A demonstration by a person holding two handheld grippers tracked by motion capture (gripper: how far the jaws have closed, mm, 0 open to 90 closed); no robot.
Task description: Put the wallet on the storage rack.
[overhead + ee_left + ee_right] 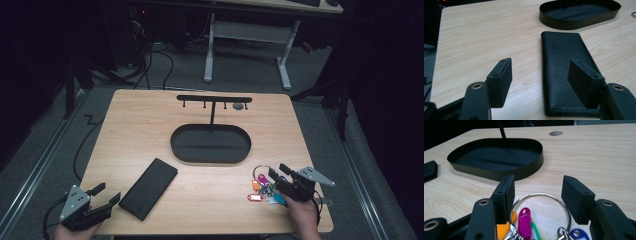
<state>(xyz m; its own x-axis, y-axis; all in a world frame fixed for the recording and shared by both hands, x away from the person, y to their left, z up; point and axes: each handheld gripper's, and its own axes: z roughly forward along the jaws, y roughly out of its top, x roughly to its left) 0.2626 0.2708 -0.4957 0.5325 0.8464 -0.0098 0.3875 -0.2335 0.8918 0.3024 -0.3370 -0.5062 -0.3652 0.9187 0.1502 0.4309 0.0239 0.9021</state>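
— Keys? Where, relative to the oval tray (pixel 210 144)?
— Key bunch (pixel 263 189) lies near its right end, between the right tool's (pixel 276 172) parted jaws. Left tool (pixel 106 193) gapes empty, beside the wallet (pixel 148 188).

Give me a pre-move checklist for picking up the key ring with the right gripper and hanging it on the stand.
1. Right gripper open: ok, jaws spread apart.
2. Key ring lined up between the jaws: ok in the right gripper view, the far arc of the ring lies in the gap.
3. Ring free of the jaws: cannot tell, the near side is hidden behind them.
4. Coloured tags untangled: cannot tell, they lie bunched under the gripper.
5. Hooks on the stand free: ok, nothing hangs from the bar.
6. Left gripper out of the path: ok, open at the near left corner beside the black wallet.
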